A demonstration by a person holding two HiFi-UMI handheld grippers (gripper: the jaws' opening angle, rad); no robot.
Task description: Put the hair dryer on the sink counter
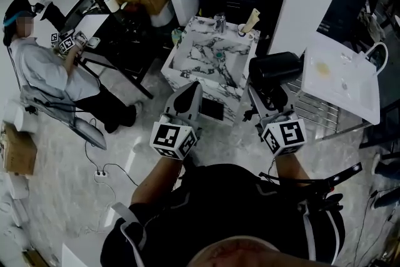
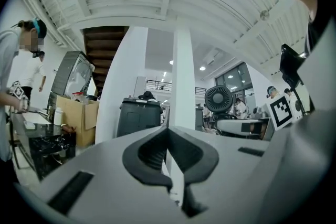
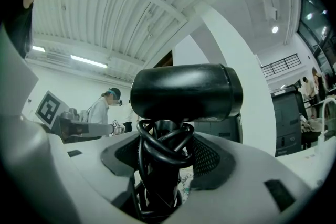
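Note:
A black hair dryer [image 1: 274, 65] stands upright in my right gripper [image 1: 270, 97], which is shut on its handle, where the cord is wound. In the right gripper view the hair dryer [image 3: 185, 91] fills the middle, its barrel lying sideways above my right gripper [image 3: 164, 168]. The white marble sink counter [image 1: 187, 77] stands just ahead and to the left, below the dryer. My left gripper [image 1: 186, 102] hovers over the counter's near edge. In its own view the left gripper [image 2: 169, 132] is shut with nothing in it.
A can [image 1: 220, 23] and a pale bottle [image 1: 247, 24] stand at the counter's back edge. A dark flat device [image 1: 211, 110] lies at its near side. A white tray [image 1: 342, 75] on a wire rack is at the right. A seated person [image 1: 44, 69] works at a black table on the left.

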